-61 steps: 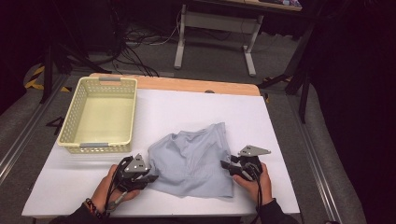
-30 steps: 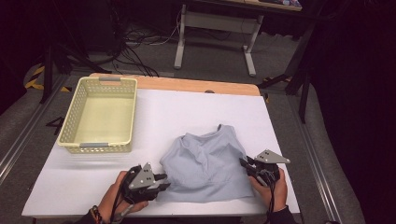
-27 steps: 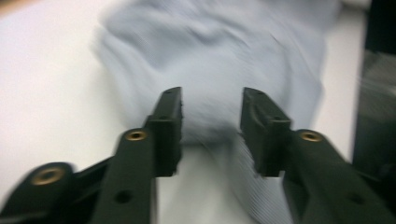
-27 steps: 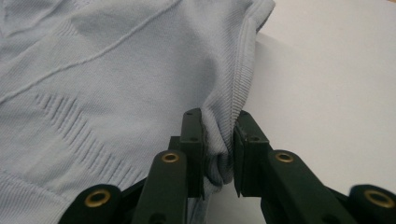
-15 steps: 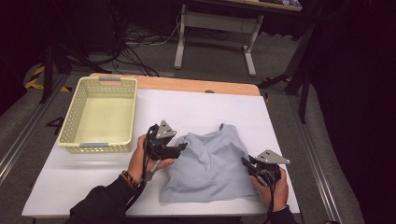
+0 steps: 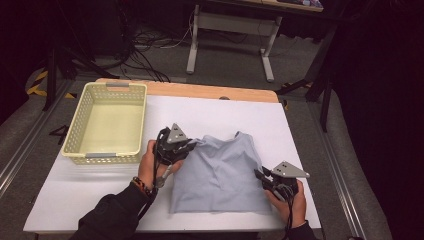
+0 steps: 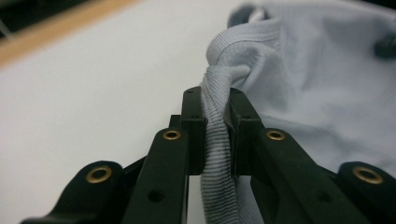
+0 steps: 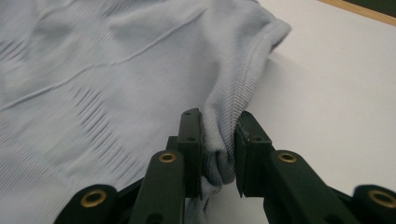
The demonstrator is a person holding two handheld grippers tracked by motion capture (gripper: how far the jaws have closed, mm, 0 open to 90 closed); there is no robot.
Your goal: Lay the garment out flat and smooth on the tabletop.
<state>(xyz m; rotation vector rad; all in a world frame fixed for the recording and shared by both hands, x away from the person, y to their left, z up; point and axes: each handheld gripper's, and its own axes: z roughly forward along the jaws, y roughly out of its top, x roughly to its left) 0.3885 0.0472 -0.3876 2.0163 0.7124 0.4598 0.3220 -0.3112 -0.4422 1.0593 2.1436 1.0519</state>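
While flat on the table (image 6: 310, 130), grey shirt (image 6: 220, 175) clamped (ribbed edges) by left gripper (image 6: 192, 146), right gripper (image 6: 260, 176).

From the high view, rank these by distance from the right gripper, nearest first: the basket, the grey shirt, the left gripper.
1. Grey shirt: its right edge sits pinched in the right gripper, at the table's near right.
2. Left gripper: across the shirt, clamped on its upper left edge.
3. Yellow basket: far left of the table, beyond the left gripper.
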